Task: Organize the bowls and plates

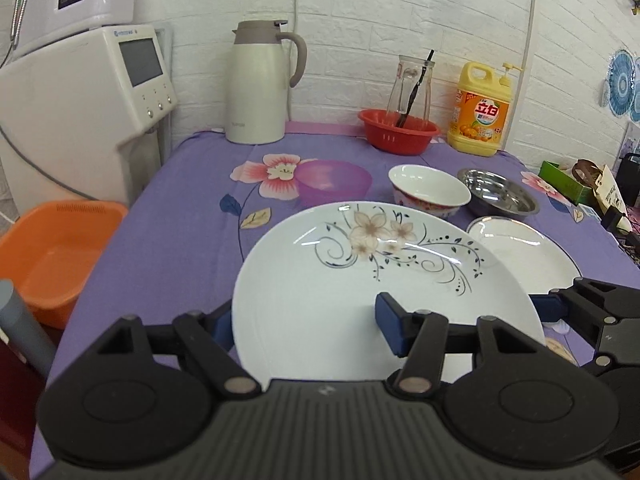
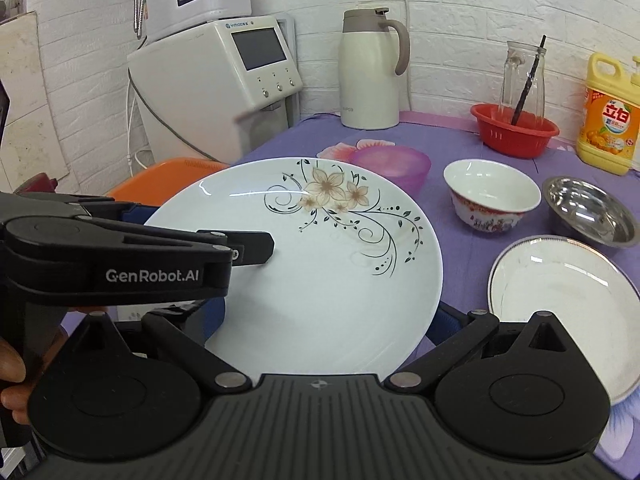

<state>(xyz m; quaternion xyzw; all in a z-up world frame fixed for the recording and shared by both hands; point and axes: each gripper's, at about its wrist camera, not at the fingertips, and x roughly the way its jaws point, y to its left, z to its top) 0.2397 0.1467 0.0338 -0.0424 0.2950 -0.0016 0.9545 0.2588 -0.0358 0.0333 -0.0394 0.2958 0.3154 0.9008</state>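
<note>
A large white plate with a flower pattern [image 1: 320, 280] [image 2: 320, 264] is held tilted above the purple tablecloth. My left gripper [image 1: 306, 328] is shut on its near left rim, one finger above the plate and one under it; it also shows in the right wrist view [image 2: 248, 248]. My right gripper [image 2: 324, 320] stands wide, its fingers under the plate's near edge on either side; whether it grips is unclear. A smaller white plate [image 1: 528, 252] [image 2: 560, 300] lies to the right. Behind stand a purple bowl [image 1: 334, 186] [image 2: 396, 166], a white and red bowl [image 1: 428, 188] [image 2: 490, 196] and a steel bowl [image 1: 498, 196] [image 2: 588, 210].
At the back stand a cream thermos jug [image 1: 256, 84], a red basket [image 1: 398, 130] holding a glass carafe, and a yellow detergent bottle [image 1: 480, 112]. A white appliance [image 1: 80, 100] and an orange basin [image 1: 52, 252] are to the left, off the table.
</note>
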